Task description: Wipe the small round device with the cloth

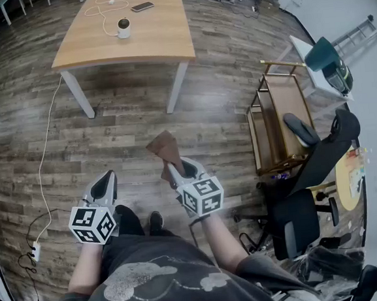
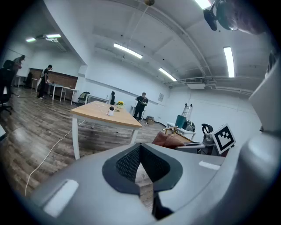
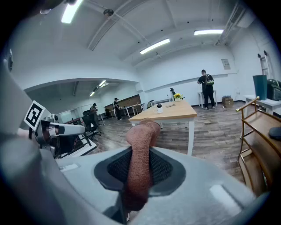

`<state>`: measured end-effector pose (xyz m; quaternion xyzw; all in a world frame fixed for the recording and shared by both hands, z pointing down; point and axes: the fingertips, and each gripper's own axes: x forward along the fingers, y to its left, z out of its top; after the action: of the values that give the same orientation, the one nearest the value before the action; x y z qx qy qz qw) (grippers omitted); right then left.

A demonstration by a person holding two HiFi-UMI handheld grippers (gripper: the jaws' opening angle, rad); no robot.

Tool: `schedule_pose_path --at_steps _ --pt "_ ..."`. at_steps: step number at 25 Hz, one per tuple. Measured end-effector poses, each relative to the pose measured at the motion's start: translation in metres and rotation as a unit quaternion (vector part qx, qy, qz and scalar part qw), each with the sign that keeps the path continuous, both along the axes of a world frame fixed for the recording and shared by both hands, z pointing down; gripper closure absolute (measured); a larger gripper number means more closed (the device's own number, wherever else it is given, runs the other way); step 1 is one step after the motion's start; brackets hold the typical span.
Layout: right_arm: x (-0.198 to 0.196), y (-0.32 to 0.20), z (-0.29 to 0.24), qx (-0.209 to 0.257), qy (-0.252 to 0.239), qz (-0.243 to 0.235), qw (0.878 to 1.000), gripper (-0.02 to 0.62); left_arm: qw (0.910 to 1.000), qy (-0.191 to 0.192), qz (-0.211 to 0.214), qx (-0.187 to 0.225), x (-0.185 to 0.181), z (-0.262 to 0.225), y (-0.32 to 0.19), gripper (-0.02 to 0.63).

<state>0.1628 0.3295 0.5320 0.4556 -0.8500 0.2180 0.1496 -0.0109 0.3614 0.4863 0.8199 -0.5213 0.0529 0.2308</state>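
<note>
The small round white device (image 1: 123, 28) stands on a wooden table (image 1: 153, 41) far ahead; it also shows as a device (image 2: 111, 110) in the left gripper view and a device (image 3: 160, 108) in the right gripper view. My right gripper (image 1: 175, 169) is shut on a reddish-brown cloth (image 1: 165, 148), and that cloth (image 3: 141, 158) sticks up between its jaws. My left gripper (image 1: 104, 185) is shut with nothing in it, held low beside the right one. Both grippers are well short of the table, over the wooden floor.
A phone (image 1: 142, 7) and a white cable (image 1: 104, 8) lie on the table. A wooden cart (image 1: 279, 122) and black office chair (image 1: 310, 188) stand at the right. A white cord (image 1: 43, 159) runs over the floor at the left. People stand far off.
</note>
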Motion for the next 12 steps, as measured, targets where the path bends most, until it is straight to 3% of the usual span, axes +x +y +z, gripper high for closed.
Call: schedule_pose_path --at_steps 12 --pt "0.001 0.006 -0.003 0.005 -0.009 0.013 1.000 0.520 0.9998 0.003 -0.018 0.003 -0.011 0.001 0.010 0.589"
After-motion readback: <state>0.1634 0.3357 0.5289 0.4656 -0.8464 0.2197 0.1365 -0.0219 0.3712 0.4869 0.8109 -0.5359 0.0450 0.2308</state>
